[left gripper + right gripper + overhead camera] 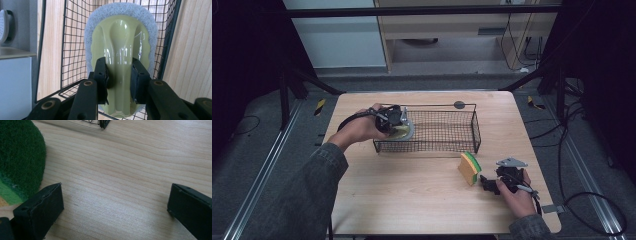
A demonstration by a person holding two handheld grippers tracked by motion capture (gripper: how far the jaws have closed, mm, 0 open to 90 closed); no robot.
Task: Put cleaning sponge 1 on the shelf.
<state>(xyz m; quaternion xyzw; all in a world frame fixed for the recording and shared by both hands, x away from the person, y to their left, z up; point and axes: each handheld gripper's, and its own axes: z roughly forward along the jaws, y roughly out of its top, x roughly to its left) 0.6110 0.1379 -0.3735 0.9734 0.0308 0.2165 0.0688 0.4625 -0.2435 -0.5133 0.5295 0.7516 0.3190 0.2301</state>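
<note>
A light wooden table [412,200] carries a black wire basket [447,131] toward its far side, where a person's left hand [357,129] brings the left gripper [398,122] over the basket's left end. Its jaws are pinched on the glossy olive handle of a scrub pad with a grey-white abrasive base [120,50], which hangs tilted just inside the mesh; whether it touches the basket floor cannot be told. The work in hand appears to be setting this scrubber down in the basket. To do it well, the pad should be lowered until its grey base rests flat on the wire floor, clear of the side wall, before the jaws part, so that it does not tip or catch in the mesh. Near the table's front right, a yellow sponge with a green scouring face [470,168] stands on edge, just beside the right gripper [490,184]. In the right gripper view its jaws stand spread wide over bare wood, holding nothing, with the sponge's green face [20,157] next to one of them. It looks likely to go in next.
</note>
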